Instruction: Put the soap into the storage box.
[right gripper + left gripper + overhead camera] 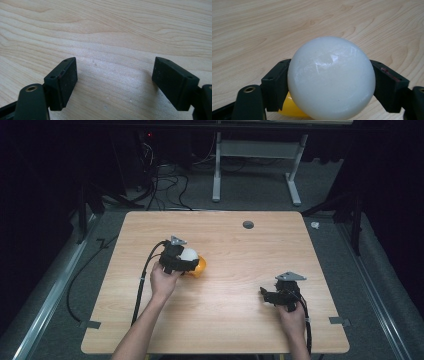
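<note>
A white ball [330, 78] sits between the two black jaws of my left gripper [329, 85], which press on its sides. Seen from above, the left gripper [189, 261] holds the white ball [189, 253] just over a yellow bowl-like object [200, 266] near the middle of the wooden table [225, 310]. A sliver of that yellow object [289, 108] peeks out beneath the ball. My right gripper [267, 296] rests at the table's right front, its jaws wide apart. In its own view the right gripper [113, 82] has only bare wood between the fingers.
A small dark round hole [248, 224] marks the table's far side. Beyond the table stand a white metal frame [256, 165] and a tangle of cables [165, 180] on grey floor. A cable [142, 285] trails from the left gripper off the table's left front.
</note>
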Tool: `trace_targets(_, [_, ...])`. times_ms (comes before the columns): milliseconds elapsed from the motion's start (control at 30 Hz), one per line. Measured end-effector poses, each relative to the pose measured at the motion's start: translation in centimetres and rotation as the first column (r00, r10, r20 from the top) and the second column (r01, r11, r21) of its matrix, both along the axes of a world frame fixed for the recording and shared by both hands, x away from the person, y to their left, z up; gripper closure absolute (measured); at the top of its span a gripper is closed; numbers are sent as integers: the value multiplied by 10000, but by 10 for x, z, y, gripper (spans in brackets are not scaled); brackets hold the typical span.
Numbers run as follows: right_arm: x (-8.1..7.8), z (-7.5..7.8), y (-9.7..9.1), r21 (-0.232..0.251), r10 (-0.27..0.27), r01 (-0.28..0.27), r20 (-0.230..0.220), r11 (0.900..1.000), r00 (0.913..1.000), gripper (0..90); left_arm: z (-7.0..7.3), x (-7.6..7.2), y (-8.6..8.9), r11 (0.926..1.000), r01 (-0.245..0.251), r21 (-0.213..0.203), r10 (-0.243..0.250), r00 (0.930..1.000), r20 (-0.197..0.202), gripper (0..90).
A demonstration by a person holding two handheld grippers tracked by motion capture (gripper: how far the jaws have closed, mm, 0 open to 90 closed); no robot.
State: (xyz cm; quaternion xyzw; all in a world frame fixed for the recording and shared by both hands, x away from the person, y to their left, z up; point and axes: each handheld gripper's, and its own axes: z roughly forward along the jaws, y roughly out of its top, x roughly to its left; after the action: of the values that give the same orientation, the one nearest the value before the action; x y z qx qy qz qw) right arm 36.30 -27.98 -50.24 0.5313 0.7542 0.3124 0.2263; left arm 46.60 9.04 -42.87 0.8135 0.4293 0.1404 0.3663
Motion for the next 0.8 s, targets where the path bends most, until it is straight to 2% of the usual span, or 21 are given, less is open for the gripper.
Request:
trace_targets(100, [0, 0, 0, 13, -14, 14, -5, 10000, 10000, 212, -3, 0, -4, 9991, -51, 419, 46, 9999, 123, 238])
trace_targets(367, [0, 0, 0, 46, -9, 9, -9, 10000, 10000, 211, -13, 6, -6, 9984, -202, 537, 209, 9997, -121, 238])
trace_targets(800, [0, 0, 0, 52, 11, -11, -9, 10000, 10000, 212, -23, 10, -11, 9954, -293, 907, 314, 9993, -220, 238])
